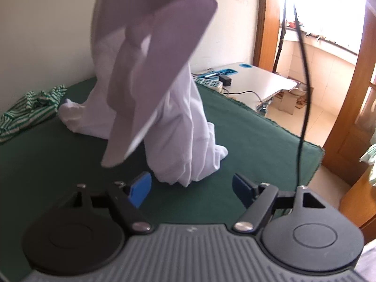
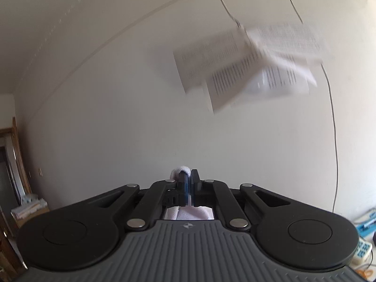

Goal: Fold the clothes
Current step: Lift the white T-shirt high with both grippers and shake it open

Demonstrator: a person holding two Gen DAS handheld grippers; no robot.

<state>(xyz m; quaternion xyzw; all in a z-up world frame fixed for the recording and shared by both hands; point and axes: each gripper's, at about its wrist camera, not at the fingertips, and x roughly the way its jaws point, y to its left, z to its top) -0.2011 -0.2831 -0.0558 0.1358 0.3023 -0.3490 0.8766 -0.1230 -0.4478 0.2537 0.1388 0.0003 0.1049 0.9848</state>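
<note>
A white garment [image 1: 181,127] hangs from above the frame in the left wrist view. Its lower end bunches on the dark green cover [image 1: 58,164]. My left gripper [image 1: 191,189] stands open just in front of that bunched end, with nothing between its blue pads [image 1: 141,189]. A blurred pale grey shape [image 1: 155,70] hangs in front of the garment; I cannot tell what it is. In the right wrist view my right gripper [image 2: 189,181] is shut on a fold of the white garment [image 2: 179,172], held high and facing a bare wall. More of the cloth shows under the jaws.
A crumpled green-and-white striped garment [image 1: 30,108] lies at the cover's far left by the wall. Beyond the cover stands a white table [image 1: 265,82] with a power strip and small items. A black cable [image 1: 304,94] hangs at right before a wooden doorway. Blurred printed papers [image 2: 246,68] hang on the wall.
</note>
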